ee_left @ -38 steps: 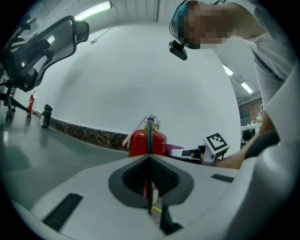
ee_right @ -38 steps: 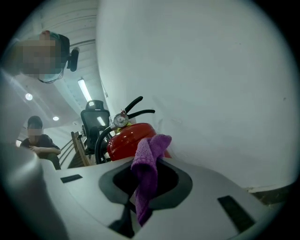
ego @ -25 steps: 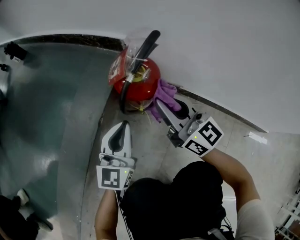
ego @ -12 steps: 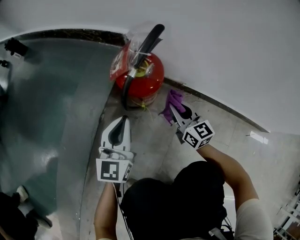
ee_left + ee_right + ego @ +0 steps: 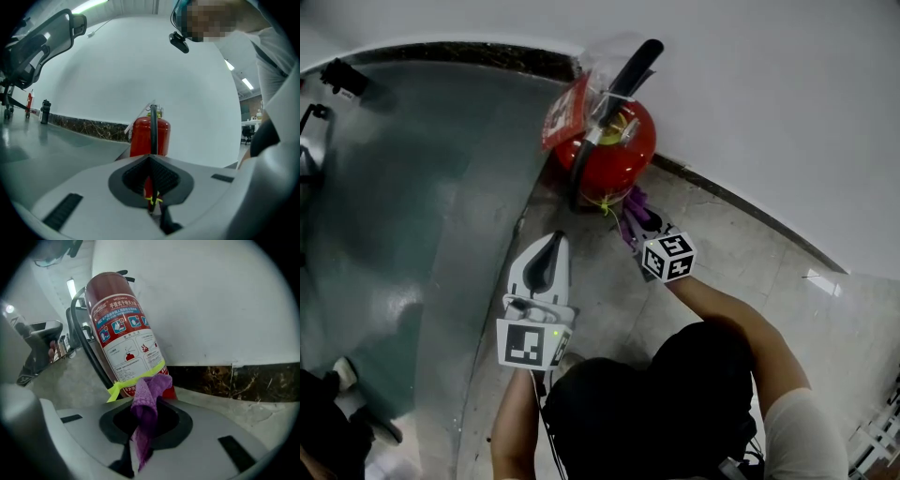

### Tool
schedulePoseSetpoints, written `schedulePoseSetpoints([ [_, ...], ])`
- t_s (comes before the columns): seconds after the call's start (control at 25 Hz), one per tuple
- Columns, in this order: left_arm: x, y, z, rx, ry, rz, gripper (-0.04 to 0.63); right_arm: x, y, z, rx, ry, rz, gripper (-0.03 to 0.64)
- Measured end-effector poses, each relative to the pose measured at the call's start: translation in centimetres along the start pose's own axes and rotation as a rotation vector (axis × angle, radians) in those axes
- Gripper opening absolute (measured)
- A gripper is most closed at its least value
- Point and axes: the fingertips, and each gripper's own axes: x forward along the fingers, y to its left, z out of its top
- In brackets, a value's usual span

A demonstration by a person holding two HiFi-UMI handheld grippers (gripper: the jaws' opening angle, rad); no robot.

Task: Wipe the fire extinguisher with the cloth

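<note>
1. The fire extinguisher (image 5: 614, 155) is a glossy red cylinder with a black hose (image 5: 89, 357), a printed label and a yellow band (image 5: 136, 380) low on its body. It stands on the floor against the white wall (image 5: 769, 94), at 12 o'clock from both grippers.
2. The cloth (image 5: 147, 399) is purple and nubbly, bunched into a soft fold.
3. Smooth, shiny floor (image 5: 412, 206) lies open toward 9 o'clock. The wall and its dark marbled skirting (image 5: 243, 380) close off everything from 12 to 3 o'clock.
4. The right gripper (image 5: 630, 220) is clamped on the cloth, whose free end appears to touch the cylinder's foot at its 5 o'clock, by the yellow band.
5. The left gripper (image 5: 551, 246) has its jaws pressed together with nothing between them. It sits at the extinguisher's 7 o'clock, apart from it.
</note>
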Motion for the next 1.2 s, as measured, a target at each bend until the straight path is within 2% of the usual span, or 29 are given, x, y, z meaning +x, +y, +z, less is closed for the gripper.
schedulePoseSetpoints([
  [0.24,-0.4,0.2,-0.6,-0.001,0.012,-0.002,0.005,1.1,0.1,-0.8,0.019,0.019,0.014,0.060],
  [0.52,-0.4,0.1,-0.2,0.003,0.008,-0.004,0.005,-0.7,0.1,-1.1,-0.094,0.102,0.088,0.058],
  [0.64,-0.5,0.3,-0.3,-0.004,0.004,0.002,0.005,-0.2,-0.6,-2.0,-0.044,0.149,0.039,0.058],
  [0.76,-0.5,0.2,-0.4,-0.015,0.004,0.006,0.005,1.2,-0.8,-3.0,-0.061,0.178,0.014,0.058],
  [1.0,-0.9,0.2,-0.7,-0.015,0.006,0.005,0.005,2.0,0.4,-2.3,-0.094,0.167,0.057,0.059],
  [1.2,-0.9,-0.1,-0.7,-0.024,0.004,-0.001,0.005,0.7,3.0,0.1,-0.135,0.120,0.130,0.058],
])
